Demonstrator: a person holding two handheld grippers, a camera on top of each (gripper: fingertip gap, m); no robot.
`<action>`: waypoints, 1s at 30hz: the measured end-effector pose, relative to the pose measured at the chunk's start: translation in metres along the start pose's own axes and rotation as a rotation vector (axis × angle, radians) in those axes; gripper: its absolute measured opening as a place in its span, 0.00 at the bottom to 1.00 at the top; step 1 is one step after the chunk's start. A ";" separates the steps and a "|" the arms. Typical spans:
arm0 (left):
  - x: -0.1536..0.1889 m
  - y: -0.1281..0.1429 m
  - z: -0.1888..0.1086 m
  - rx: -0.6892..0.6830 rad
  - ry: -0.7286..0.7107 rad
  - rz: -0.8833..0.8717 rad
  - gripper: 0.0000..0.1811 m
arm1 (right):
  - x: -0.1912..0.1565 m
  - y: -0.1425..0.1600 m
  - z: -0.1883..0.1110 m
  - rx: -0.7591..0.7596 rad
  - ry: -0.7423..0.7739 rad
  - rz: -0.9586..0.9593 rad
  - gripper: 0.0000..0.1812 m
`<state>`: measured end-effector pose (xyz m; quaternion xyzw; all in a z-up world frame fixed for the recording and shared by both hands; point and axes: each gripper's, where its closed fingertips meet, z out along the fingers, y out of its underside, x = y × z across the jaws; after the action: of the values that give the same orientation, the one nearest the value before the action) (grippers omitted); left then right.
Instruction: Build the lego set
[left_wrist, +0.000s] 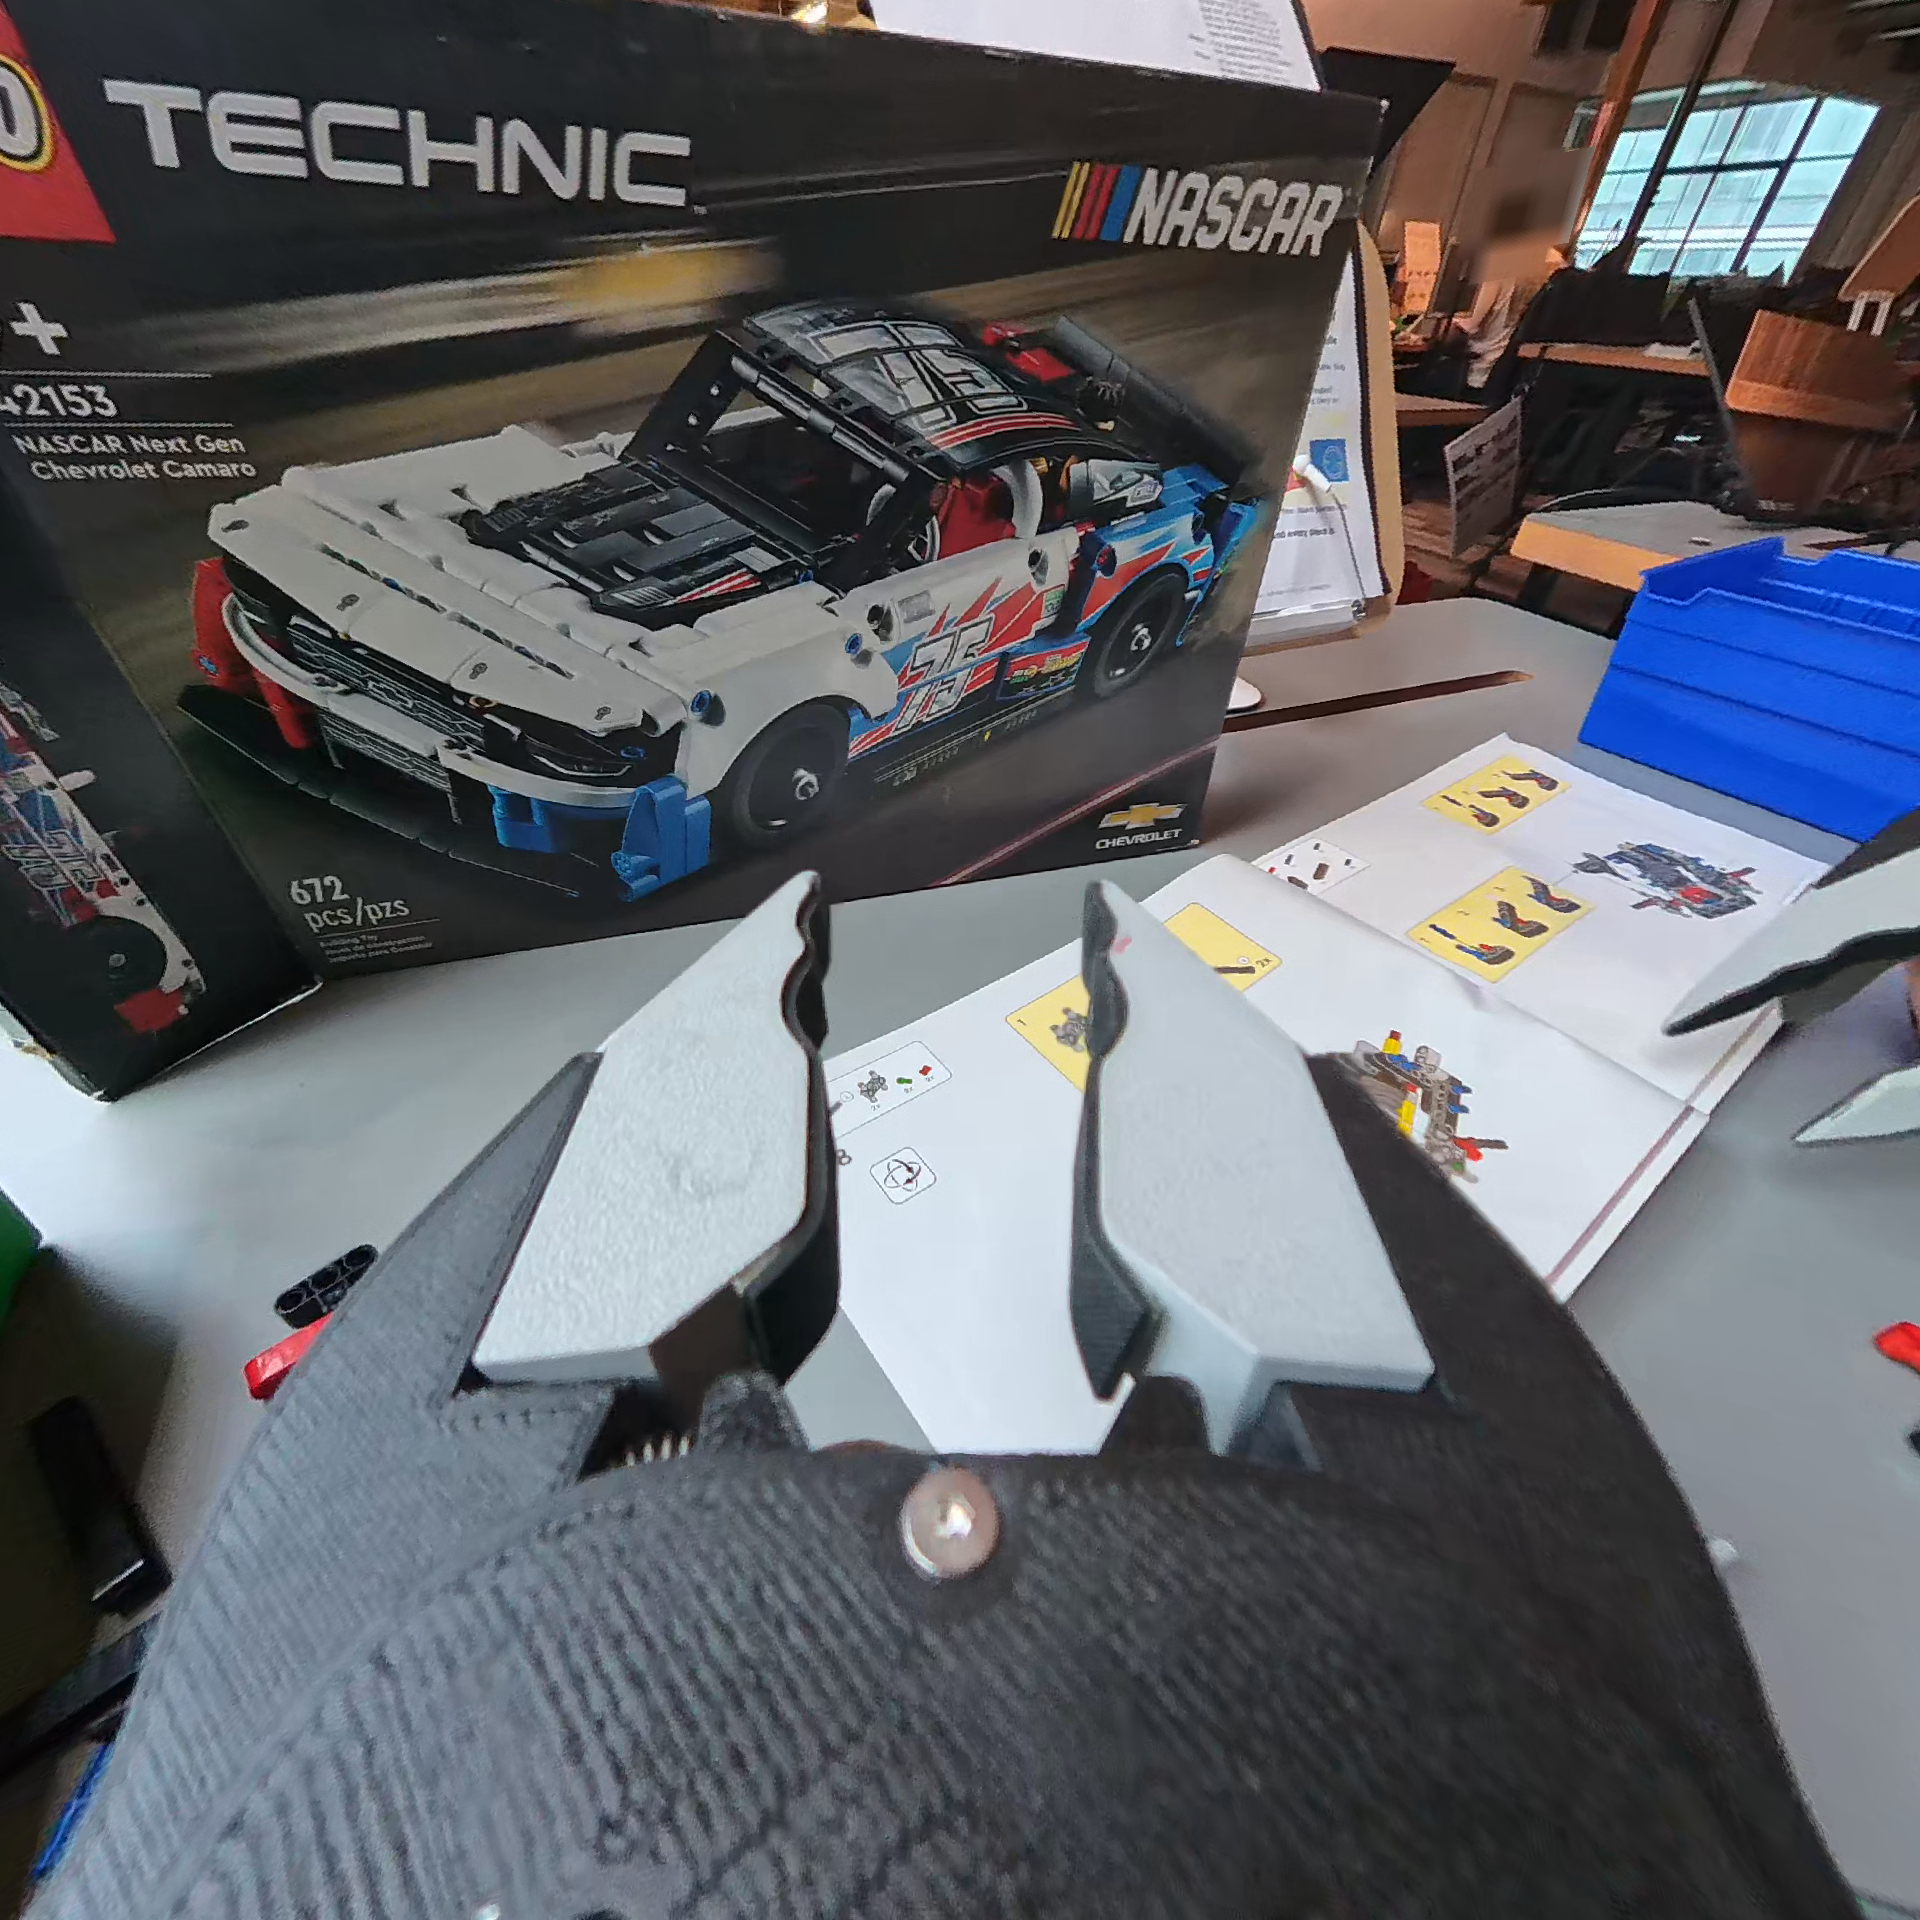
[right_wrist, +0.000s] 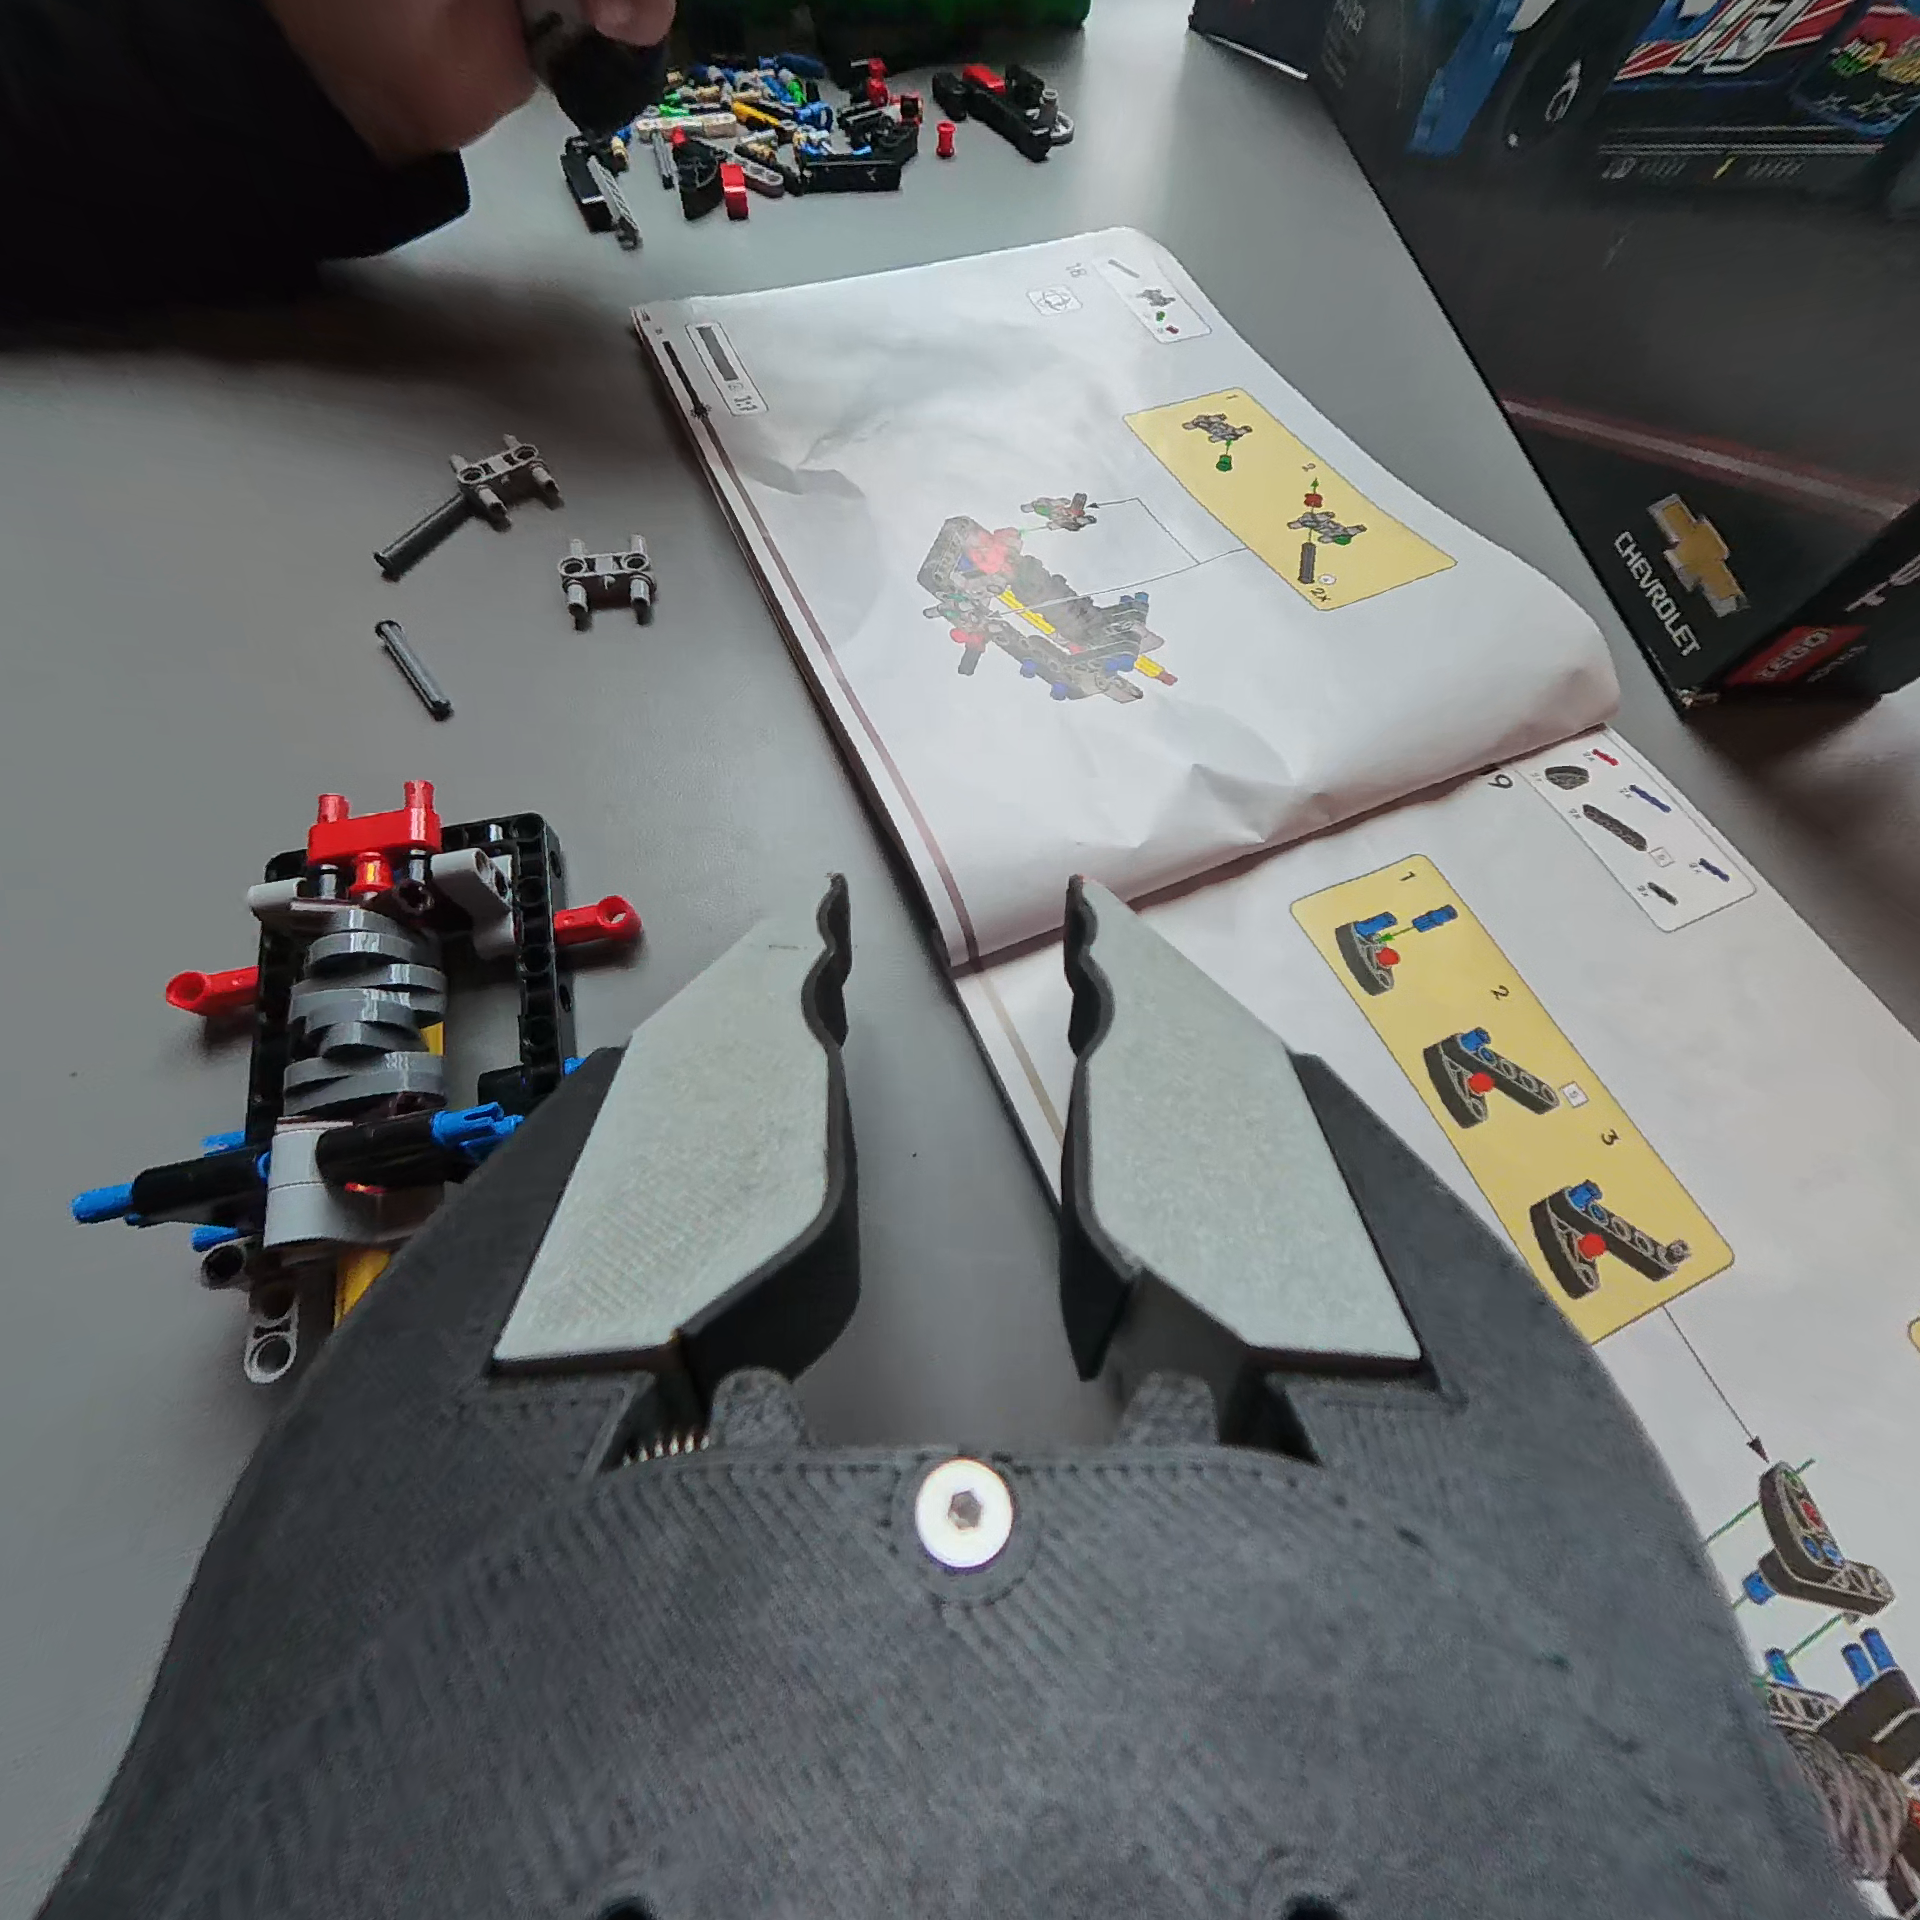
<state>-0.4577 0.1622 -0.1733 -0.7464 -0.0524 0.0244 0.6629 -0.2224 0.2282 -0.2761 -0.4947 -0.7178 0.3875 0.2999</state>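
Observation:
My left gripper (left_wrist: 951, 935) is open and empty, held above the open instruction booklet (left_wrist: 1538, 997). My right gripper (right_wrist: 956, 935) is open and empty, over the booklet's edge (right_wrist: 1039, 831). A partly built assembly (right_wrist: 384, 1018) with a black frame, grey discs and red and blue pins lies left of the right gripper. Beyond it lie a grey connector with an axle (right_wrist: 468, 504), a second grey connector (right_wrist: 608, 577) and a loose black axle (right_wrist: 414, 670). A pile of loose pieces (right_wrist: 810, 125) lies at the far edge. The right gripper's fingers (left_wrist: 1818, 956) show at the right of the left wrist view.
The set's box (left_wrist: 675, 468) stands behind the booklet; it shows at the top right of the right wrist view (right_wrist: 1662, 312). A blue bin (left_wrist: 1766, 665) sits at the right. A person's hand and dark sleeve (right_wrist: 260, 125) reach in at top left. Black and red pieces (left_wrist: 312, 1309) lie left. About 25 centimeters separates my left fingertips from my right. My left tips are about 25 centimeters from the loose black axle (right_wrist: 414, 670), my right tips only 15 centimeters.

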 end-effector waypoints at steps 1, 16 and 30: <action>0.000 -0.001 0.000 0.005 0.003 -0.005 0.28 | 0.000 -0.001 -0.001 0.009 0.005 -0.001 0.21; -0.014 -0.026 -0.051 0.095 -0.047 0.000 0.31 | 0.036 -0.024 -0.037 0.270 0.161 0.151 0.26; -0.072 0.043 -0.191 -0.173 -0.317 0.000 0.26 | 0.012 -0.013 -0.012 0.113 0.039 0.147 0.21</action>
<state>-0.5074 -0.0389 -0.1956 -0.7876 -0.1583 0.1369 0.5796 -0.2230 0.2398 -0.2586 -0.5359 -0.6503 0.4388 0.3121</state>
